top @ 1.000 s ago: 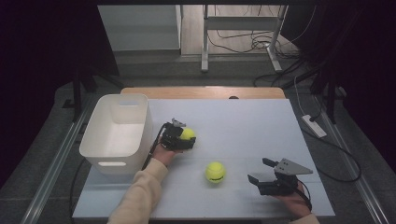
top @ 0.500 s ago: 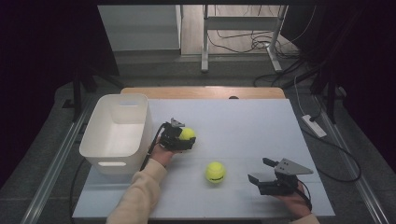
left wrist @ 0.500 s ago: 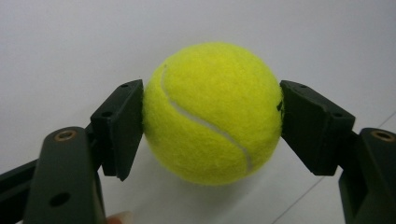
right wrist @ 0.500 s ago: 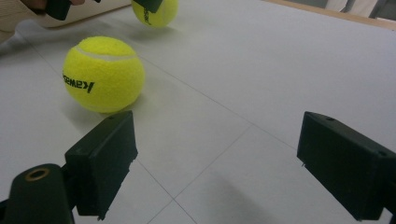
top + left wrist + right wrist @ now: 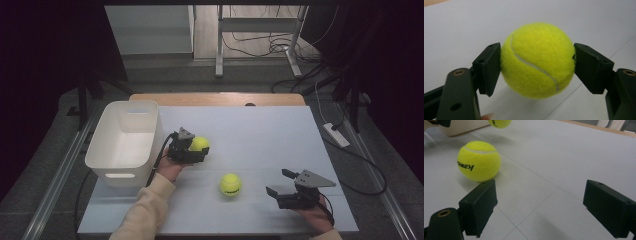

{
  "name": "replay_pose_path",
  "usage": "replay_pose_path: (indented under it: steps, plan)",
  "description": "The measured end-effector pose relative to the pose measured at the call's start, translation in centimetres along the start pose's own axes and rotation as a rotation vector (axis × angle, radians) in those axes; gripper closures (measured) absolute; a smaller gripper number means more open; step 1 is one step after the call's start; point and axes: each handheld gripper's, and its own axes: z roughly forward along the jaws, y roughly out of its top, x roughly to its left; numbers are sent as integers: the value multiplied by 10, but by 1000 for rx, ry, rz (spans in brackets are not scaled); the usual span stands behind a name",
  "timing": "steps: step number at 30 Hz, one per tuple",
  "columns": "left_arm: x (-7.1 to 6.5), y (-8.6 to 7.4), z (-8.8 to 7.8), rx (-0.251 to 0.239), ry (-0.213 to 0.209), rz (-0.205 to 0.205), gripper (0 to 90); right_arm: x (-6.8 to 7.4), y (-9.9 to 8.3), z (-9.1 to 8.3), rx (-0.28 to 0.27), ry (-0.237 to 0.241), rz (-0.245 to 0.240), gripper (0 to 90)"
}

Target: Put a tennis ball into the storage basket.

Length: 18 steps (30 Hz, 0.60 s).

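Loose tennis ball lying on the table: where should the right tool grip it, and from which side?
Grip the loose ball across its middle, coming level from its right, where the open right tool waits. It is round, so any diameter serves, and nothing stands between them.

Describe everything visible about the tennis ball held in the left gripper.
The tennis ball is bright yellow-green with a fuzzy felt surface and a pale curved seam running across its face. It looks round and undented. The left gripper is shut on it, one black jaw pressing each side. A soft shadow lies below it on the white table; it sits just right of the white bin.
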Motion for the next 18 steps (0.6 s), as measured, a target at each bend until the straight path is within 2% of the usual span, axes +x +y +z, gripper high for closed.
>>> replay_pose_path:
  steps: [6,10,18]
  plan:
    - [-2,-1,-4,-15,-22,14,270,-1,0,-1,-10,-4,8,121]
    - [-1,-1,-9,-31,-56,13,270,-2,1,-1,-14,-15,23,121]
    - [-2,-1,-14,-49,-63,18,270,-2,1,0,-11,-21,28,122]
